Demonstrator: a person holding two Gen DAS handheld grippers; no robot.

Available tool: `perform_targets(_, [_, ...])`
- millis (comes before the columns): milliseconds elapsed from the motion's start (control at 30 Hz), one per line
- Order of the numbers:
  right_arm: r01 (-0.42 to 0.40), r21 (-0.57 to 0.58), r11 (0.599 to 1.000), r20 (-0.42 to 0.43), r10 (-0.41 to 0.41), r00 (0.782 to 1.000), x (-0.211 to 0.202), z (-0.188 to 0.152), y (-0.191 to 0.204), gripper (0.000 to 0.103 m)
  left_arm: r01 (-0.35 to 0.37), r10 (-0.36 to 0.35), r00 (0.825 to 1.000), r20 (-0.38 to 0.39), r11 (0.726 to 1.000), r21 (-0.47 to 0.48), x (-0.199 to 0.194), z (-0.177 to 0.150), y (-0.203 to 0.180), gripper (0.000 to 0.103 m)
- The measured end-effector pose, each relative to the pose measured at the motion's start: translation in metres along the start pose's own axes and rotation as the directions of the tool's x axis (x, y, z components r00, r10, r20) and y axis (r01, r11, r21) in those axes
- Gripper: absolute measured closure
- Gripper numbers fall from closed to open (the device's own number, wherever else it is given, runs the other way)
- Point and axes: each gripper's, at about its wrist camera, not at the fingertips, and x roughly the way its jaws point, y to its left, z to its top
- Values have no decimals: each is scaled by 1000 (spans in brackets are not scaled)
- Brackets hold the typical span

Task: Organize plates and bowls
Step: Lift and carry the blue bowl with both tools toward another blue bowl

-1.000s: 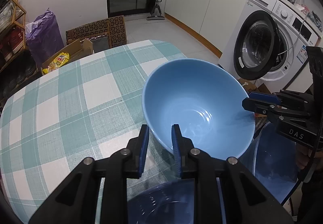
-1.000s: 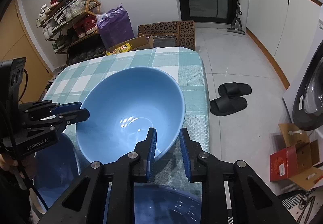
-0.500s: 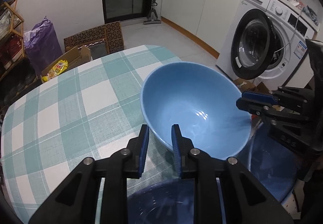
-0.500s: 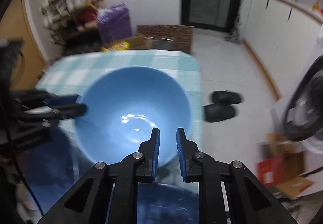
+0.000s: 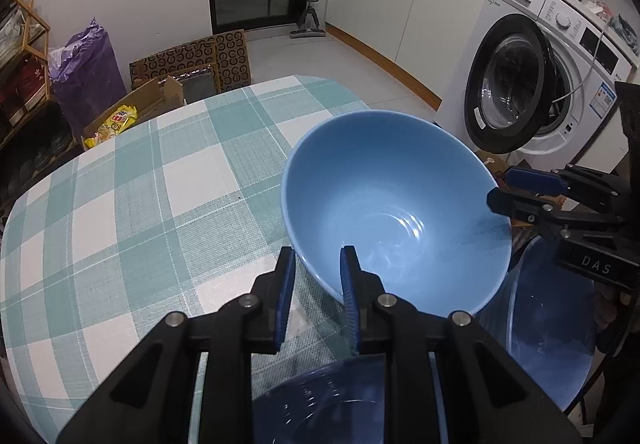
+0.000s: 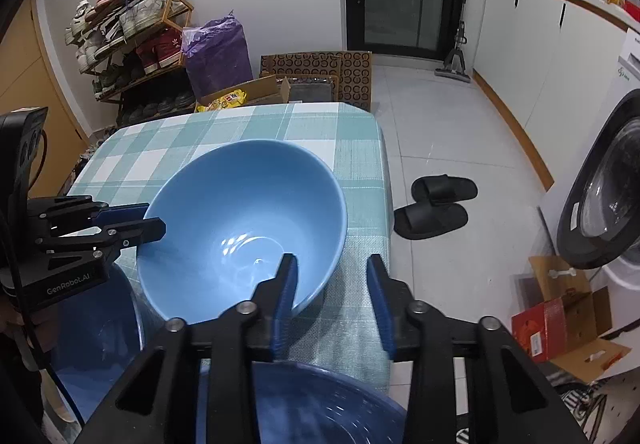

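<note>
A large light blue bowl [image 5: 396,212] is tilted above the checked table [image 5: 152,204]. My left gripper [image 5: 316,264] is shut on its near rim, one finger inside and one outside. In the right wrist view the bowl [image 6: 244,228] sits ahead of my right gripper [image 6: 332,272], which is open, its jaws spread around the bowl's near right rim without pinching it. The left gripper [image 6: 154,222] shows at the bowl's left rim there. The right gripper [image 5: 500,192] shows at the bowl's right rim in the left wrist view.
Clear blue plastic bowls lie below each gripper [image 5: 344,404] [image 6: 312,404] and at the table's near edge [image 5: 548,328]. A washing machine [image 5: 532,92] stands to the right. Black slippers [image 6: 436,204] lie on the floor. A shoe rack [image 6: 128,28] and cardboard boxes [image 6: 316,76] stand beyond the table.
My right gripper has opened and let go of the bowl's rim. The left gripper keeps its hold, and the bowl has stayed roughly in place.
</note>
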Motion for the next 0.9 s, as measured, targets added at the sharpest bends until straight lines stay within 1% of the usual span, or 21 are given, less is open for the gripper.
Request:
perform_targets(200, [-31,3,1000,-28,31,999,18,-4,3,61,-5,5,1000,2,1000,14,0,0,-2,81])
perform_targets(233, [-34,2,999,-28,34,999,19,-3,4,62,-6,6,1000,3,1000,17,0,0,-2,81])
perform_targets(300, [-42,-10,999,-21,41,999,20,-4,9,68,-16,16,1000,-1,1000,18,0,-1,-3,82])
perform_targets(400, [-13,-36,999,-11,12,1000,19,-4,15,71,-19,19,1000,1,1000,15,0,-1,-2,82])
perform_targets(700, [-7,-50,999,15,8,1000,12,-6,18,72,-20,19,999,31,1000,17,-10,0,-4,82])
perform_targets(900, [0,-56,998,38,2,999,0,-5,20,72,-19,18,998,54,1000,21,-21,1,-6,82])
